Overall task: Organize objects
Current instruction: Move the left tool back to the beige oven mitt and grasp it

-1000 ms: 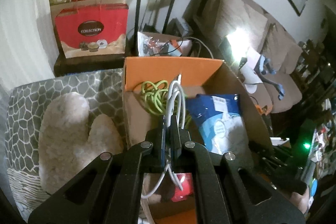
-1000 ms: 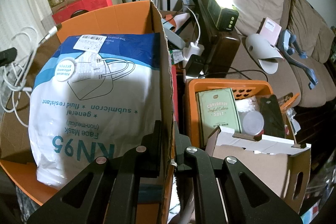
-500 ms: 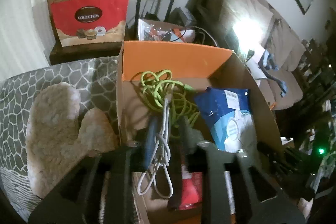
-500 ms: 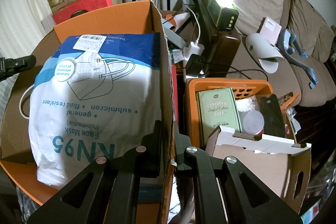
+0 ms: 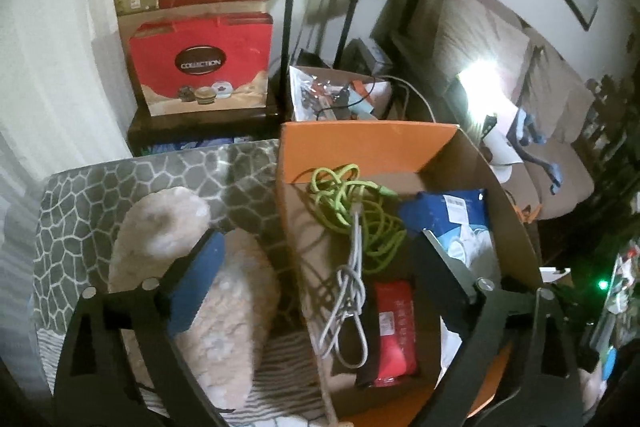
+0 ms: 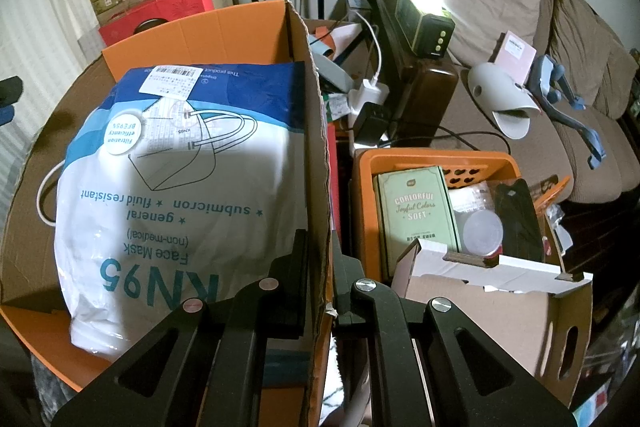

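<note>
An orange cardboard box (image 5: 360, 143) holds a white cable (image 5: 352, 291), a green cable (image 5: 352, 203), a red packet (image 5: 394, 331) and a KN95 mask bag (image 5: 460, 223). My left gripper (image 5: 320, 247) is wide open above the box, empty, with the white cable lying loose below it. My right gripper (image 6: 320, 251) is shut on the box's right wall (image 6: 316, 155). The mask bag (image 6: 168, 179) fills the box in the right wrist view.
A fluffy beige slipper (image 5: 200, 287) lies on a grey patterned cushion (image 5: 100, 195) left of the box. An orange basket (image 6: 436, 167) with a green box and jars sits right of it. Red gift bags (image 5: 200, 67), speaker stands and a sofa (image 6: 500, 27) stand behind.
My left gripper opened and let go of the white cable, which dropped into the box. The gripper drew back. The right gripper has not moved.
</note>
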{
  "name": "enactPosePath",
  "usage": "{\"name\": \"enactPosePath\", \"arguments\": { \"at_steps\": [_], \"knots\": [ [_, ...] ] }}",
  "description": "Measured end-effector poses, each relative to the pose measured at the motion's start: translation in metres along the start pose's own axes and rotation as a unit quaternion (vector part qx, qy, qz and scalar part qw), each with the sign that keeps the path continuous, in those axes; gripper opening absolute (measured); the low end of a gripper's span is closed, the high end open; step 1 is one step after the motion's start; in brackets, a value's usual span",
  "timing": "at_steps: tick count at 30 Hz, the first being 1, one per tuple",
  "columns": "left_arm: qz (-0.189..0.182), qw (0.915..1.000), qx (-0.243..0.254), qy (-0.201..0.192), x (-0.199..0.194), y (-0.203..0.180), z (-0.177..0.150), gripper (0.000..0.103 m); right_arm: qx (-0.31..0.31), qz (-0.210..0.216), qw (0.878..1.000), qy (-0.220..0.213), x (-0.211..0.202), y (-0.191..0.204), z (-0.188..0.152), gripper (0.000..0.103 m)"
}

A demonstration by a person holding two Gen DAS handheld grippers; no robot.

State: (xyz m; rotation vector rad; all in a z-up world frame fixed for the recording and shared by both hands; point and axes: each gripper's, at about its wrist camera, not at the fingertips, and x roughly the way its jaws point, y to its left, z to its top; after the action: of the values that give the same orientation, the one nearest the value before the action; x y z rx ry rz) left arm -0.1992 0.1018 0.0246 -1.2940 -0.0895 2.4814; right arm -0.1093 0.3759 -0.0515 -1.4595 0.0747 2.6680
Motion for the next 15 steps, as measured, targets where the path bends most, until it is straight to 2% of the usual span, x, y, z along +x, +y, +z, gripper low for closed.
{"name": "enactPosePath", "arguments": {
  "at_steps": [6, 15],
  "knots": [
    [0.021, 0.9997, -0.007, -0.004, -0.010, 0.026, 0.000, 0.101, 0.000, 0.000, 1.000, 0.000, 0.000, 0.000, 0.000, 0.007],
    [0.077, 0.9967, -0.026, 0.009, -0.014, 0.090, -0.012, 0.101, 0.000, 0.000, 1.000, 0.001, 0.000, 0.000, 0.000, 0.007]
  ]
}}
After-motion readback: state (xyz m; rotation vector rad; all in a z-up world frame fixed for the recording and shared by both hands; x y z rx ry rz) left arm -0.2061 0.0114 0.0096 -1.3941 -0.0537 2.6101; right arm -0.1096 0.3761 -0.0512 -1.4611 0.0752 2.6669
